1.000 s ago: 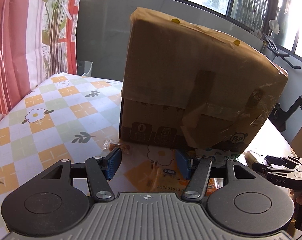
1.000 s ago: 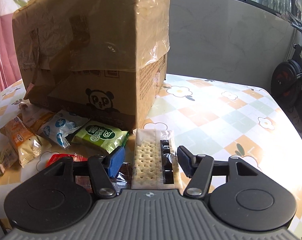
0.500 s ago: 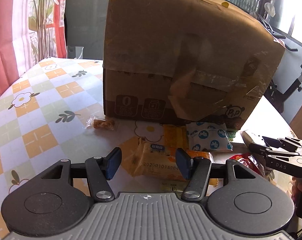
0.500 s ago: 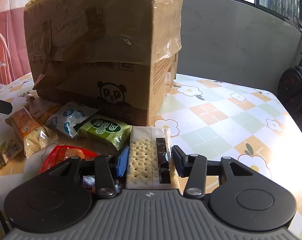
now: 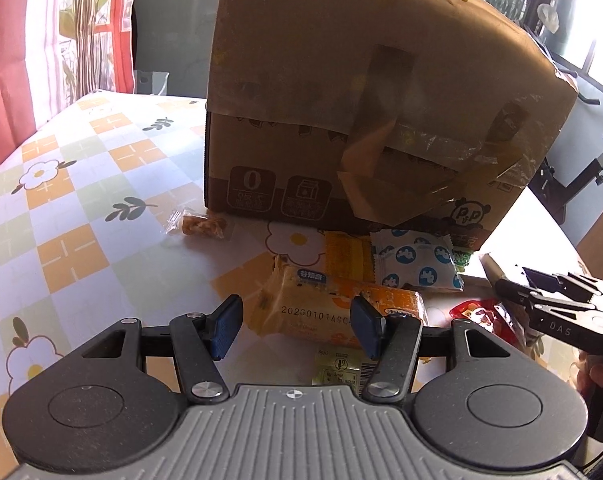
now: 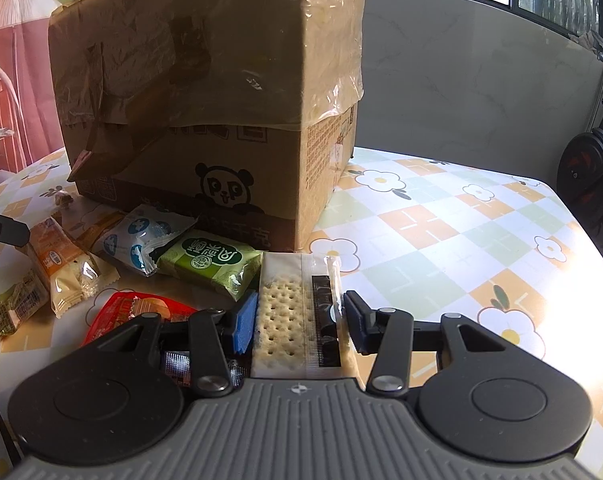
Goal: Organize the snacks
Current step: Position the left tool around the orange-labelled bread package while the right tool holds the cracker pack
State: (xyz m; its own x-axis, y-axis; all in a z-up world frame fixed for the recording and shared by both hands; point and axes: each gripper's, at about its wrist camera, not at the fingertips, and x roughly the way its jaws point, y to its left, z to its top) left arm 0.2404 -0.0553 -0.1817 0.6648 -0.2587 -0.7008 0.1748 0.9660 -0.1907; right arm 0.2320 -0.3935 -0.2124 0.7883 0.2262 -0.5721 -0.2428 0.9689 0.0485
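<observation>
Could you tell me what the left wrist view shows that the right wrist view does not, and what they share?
Only the left wrist view shows the open left claw above the orange packet. Only the right wrist view shows the right claw closed on the cracker packet and the full green packet. Both show the cardboard box, the blue-dotted packet and the red packet.

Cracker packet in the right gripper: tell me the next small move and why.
Probably lift it straight up a little. The right gripper has its pads against both sides of the cracker packet, which lies on the table right beside the green snack pack. Raising it first should clear that neighbour before carrying it toward the cardboard box.
</observation>
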